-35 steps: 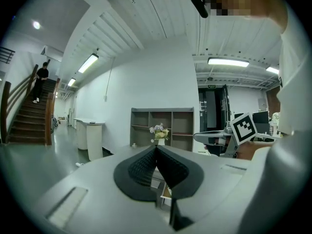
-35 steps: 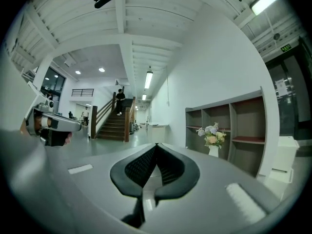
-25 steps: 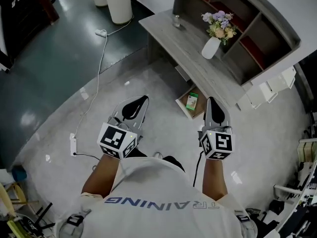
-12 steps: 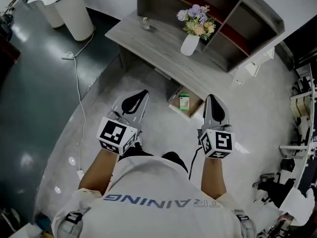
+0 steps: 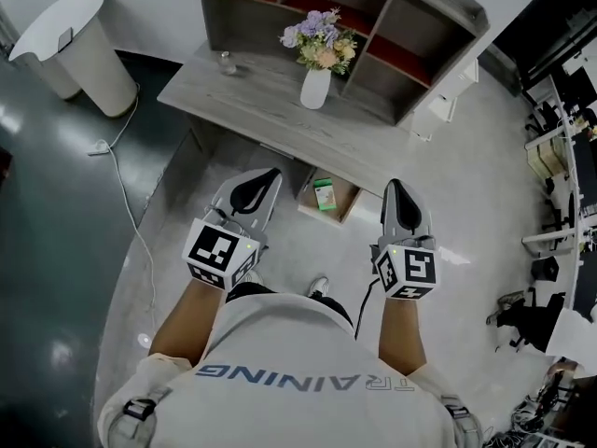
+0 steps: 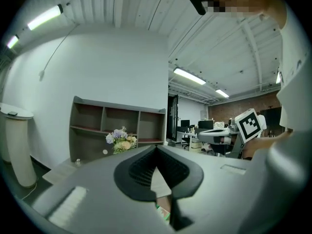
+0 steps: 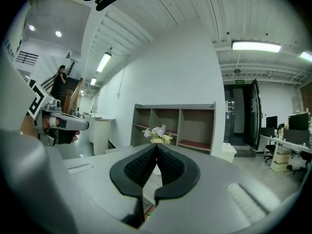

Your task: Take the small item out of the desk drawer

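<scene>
In the head view a grey desk (image 5: 244,101) stands ahead of me, with its drawer (image 5: 341,209) pulled out below the front edge. A small green-and-white box (image 5: 324,194) lies in the drawer. My left gripper (image 5: 269,175) is held up to the left of the drawer, shut and empty. My right gripper (image 5: 395,188) hangs to the drawer's right, also shut with nothing in it. Both stay well short of the box. In the left gripper view the left gripper (image 6: 157,148) has its pads touching; in the right gripper view the right gripper (image 7: 157,146) looks the same.
A white vase of flowers (image 5: 316,84) and a small jar (image 5: 227,63) stand on the desk, with an open shelf unit (image 5: 373,26) behind. A white round bin (image 5: 67,49) stands far left, a cable (image 5: 131,222) trails on the floor, and office furniture (image 5: 560,194) lines the right.
The desk and open drawer have slid left and toward the middle of the head view as the view turned. Both grippers keep their places and stay shut.
</scene>
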Demonstrator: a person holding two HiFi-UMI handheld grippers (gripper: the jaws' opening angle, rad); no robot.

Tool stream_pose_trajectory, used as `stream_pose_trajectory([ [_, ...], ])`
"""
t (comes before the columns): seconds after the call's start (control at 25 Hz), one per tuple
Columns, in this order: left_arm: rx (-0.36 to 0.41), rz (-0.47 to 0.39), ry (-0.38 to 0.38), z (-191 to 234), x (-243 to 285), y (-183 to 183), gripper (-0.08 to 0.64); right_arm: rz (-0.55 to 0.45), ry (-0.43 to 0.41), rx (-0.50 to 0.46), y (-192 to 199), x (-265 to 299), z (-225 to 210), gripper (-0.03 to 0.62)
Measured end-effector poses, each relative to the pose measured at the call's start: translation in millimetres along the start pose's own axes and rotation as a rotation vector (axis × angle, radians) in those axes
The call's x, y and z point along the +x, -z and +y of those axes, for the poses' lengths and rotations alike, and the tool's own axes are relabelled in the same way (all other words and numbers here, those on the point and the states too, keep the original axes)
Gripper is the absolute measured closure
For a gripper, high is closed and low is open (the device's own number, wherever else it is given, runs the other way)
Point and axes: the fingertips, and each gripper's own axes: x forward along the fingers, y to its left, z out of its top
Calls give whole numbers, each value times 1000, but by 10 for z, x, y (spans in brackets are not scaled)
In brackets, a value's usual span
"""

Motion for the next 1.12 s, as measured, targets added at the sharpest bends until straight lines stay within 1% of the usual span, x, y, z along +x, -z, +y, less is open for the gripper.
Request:
stream_pose_trajectory([
  [0.16,12,-5,23,-231,177,-49,561,-9,17,7,9,-81,-272,551],
  [0.32,26,-3,36,-396,301,-73,561,-19,15,13,11,-114,-422,479],
  [0.52,25,4,34,-439,358,-64,561,-7,-6,11,36,-54,-445,328],
  [0.6,23,5,28,-439,358,-61,561,-1,-19,7,38,-27,-432,246],
  [0.76,18,3,13,-395,325,-82,561,22,-47,-3,58,49,-363,123],
  [0.88,16,6,1,-332,298,-83,561,44,-72,-13,92,118,-269,82],
  [1.0,11,12,-10,-286,279,-52,561,67,-88,-19,167,164,-198,78],
  [1.12,0,26,-17,-246,277,-9,561,118,-84,-19,312,220,-190,78],
])
